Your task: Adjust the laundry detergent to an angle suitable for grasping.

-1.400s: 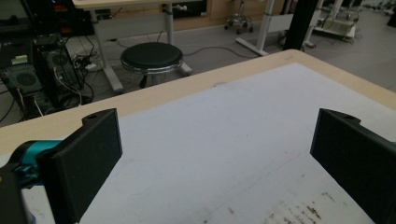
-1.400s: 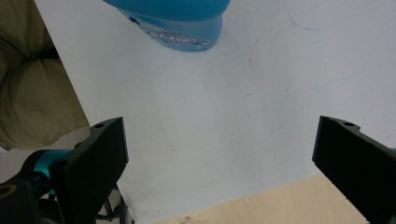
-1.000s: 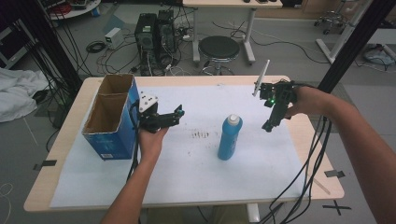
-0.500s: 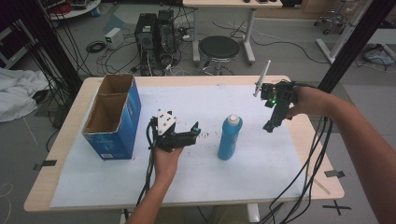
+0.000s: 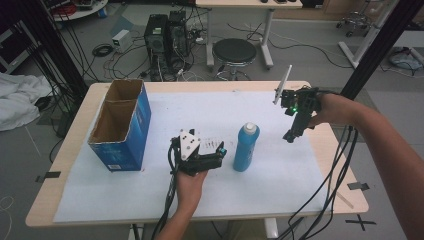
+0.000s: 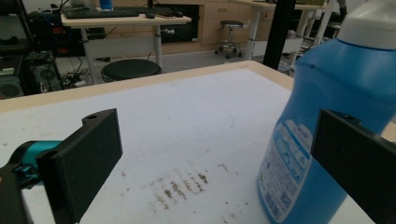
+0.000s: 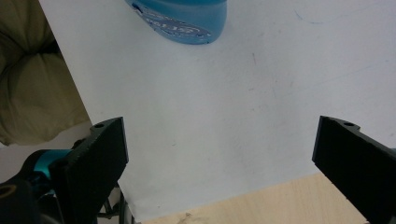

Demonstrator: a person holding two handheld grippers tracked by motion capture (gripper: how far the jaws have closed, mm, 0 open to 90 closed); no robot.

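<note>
The step in hand looks like the reach for the upright blue plastic bottle with a white cap (image 5: 246,148), at the frame's centre. The left gripper (image 5: 220,150), jaws spread and empty, sits just left of it, apart. Next, it must slide on until the jaws straddle the body, then squeeze. The right gripper (image 5: 289,136), also spread, hovers at upper right.

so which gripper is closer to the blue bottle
The left gripper, low on the table right beside the blue bottle; the right gripper is raised farther off.

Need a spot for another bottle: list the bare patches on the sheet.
Free: the sheet right of the blue bottle, and its far part behind the bottle. Crowded: between bottle and blue box, where the left gripper sits.
</note>
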